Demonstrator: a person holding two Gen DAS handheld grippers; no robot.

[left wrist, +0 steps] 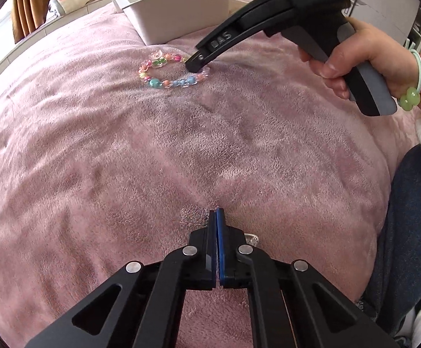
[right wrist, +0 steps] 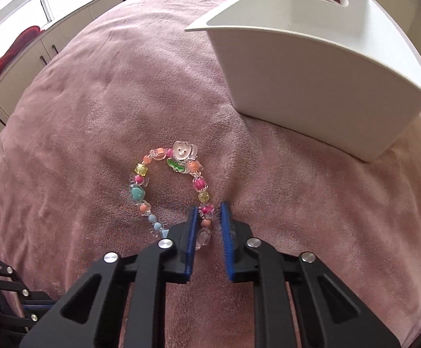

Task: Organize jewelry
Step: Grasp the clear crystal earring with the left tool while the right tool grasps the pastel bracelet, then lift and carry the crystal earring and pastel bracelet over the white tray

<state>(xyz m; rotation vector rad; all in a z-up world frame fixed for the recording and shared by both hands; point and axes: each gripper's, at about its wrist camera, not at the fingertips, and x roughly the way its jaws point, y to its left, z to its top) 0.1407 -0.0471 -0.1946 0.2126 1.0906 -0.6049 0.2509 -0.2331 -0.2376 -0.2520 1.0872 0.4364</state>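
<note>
The right hand-held gripper (right wrist: 207,211) pinches the colourful bead bracelet (right wrist: 137,192) on the pink fluffy bed (right wrist: 94,101), probably to carry it to the far white plastic box (right wrist: 311,87). The left hand-held gripper (left wrist: 216,217) is squeezed tight.

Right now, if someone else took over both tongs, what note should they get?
Left tongs: shut, tips at the pink blanket; a small silver piece shows beside them, grip unclear.
Right tongs: closed around one side of the beaded bracelet, which lies on the blanket.
White bin: upright just beyond the bracelet; contents not visible.
Done: nothing visibly binned.
Left: probably lift the bracelet into the bin.
</note>
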